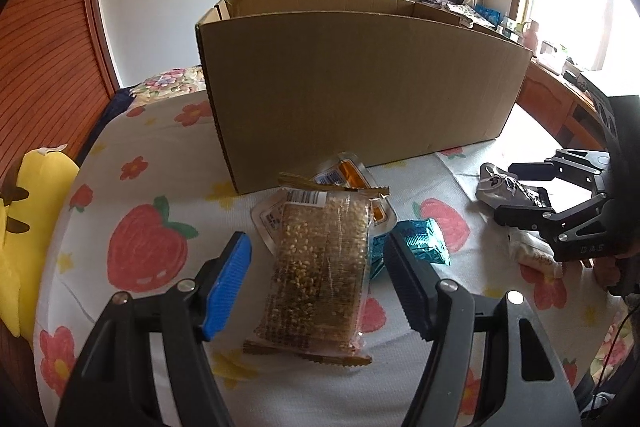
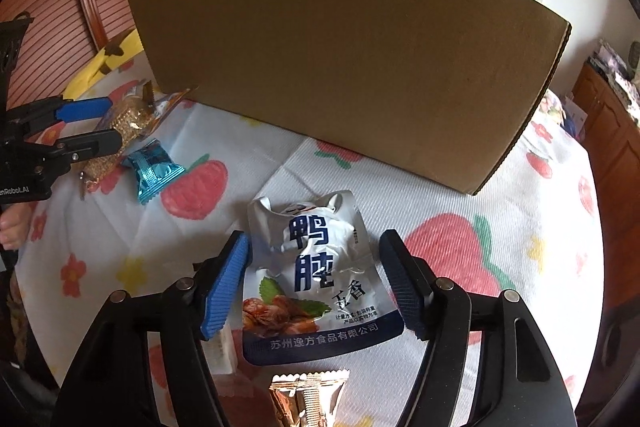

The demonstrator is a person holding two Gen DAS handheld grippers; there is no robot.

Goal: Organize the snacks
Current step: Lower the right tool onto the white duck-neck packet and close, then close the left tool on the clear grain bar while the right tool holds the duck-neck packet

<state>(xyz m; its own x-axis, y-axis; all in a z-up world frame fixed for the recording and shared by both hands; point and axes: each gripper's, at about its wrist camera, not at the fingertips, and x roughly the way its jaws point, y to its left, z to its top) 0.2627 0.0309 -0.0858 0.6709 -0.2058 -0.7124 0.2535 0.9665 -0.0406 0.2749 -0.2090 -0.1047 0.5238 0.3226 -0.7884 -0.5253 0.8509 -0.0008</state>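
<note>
Cardboard box (image 1: pixel 360 87) stands on the bedspread (image 1: pixel 132 219); its inside is hidden, so nothing can be confirmed packed. By my judgement the sorting is barely begun.

Left gripper (image 1: pixel 316 279) is spread wide, straddling the grain bar (image 1: pixel 320 267). Right gripper (image 2: pixel 316 283) likewise gapes around the silver pouch (image 2: pixel 316 283), neither pinched.

Loose snacks counted: one grain bar, two orange packets (image 1: pixel 348 175), one teal packet (image 1: pixel 420 241), one silver pouch, one gold wrapper (image 2: pixel 308 399), one white packet (image 1: pixel 536 255).
</note>
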